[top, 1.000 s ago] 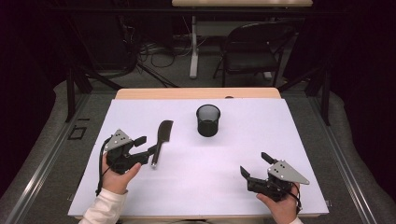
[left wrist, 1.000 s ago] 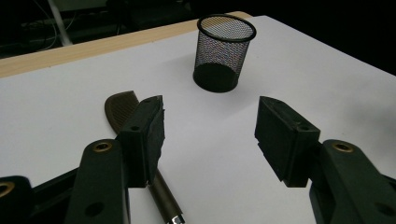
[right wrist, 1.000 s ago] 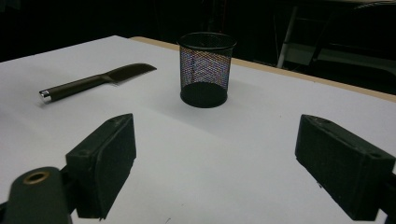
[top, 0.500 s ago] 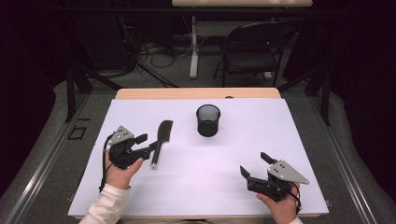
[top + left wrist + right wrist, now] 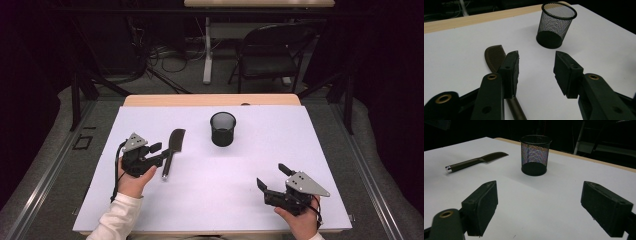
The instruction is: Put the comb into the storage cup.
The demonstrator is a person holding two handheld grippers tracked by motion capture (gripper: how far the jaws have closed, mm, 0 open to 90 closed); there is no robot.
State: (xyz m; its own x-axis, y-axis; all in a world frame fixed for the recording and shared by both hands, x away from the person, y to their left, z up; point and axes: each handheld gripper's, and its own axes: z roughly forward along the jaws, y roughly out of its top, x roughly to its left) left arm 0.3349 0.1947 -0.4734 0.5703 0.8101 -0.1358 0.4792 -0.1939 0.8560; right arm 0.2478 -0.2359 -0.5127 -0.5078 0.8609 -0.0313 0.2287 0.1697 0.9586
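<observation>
**Mia:** So, what is that dark thing by the left tool (image 5: pixel 159 154)?

**Ben:** It is a knife (image 5: pixel 171 150). The blade is wide with a rounded tip and tiny bumps all over it. The handle is thin, round and smooth, with a shiny cap on the end. It lies flat on the white desk (image 5: pixel 250 165), left of the cup.

**Mia:** Is the tool holding it?

**Ben:** No. One jaw sits right over the handle, and the other stands off over bare desk. The jaws have just been closing, but a gap is between them and the pads do not squeeze the knife.

**Mia:** And the cup?

**Ben:** It is a round black cup (image 5: pixel 222 128) made of wire mesh. You can see through the sides. It stands up straight, near the far middle of the desk.

**Mia:** How are the hands?

**Ben:** The left hand (image 5: pixel 132 180) lies low, pointing its tool across at the knife. The right hand (image 5: pixel 300 220) rests near the front edge. The right tool (image 5: pixel 272 176) stands wide, with nothing in it.
</observation>
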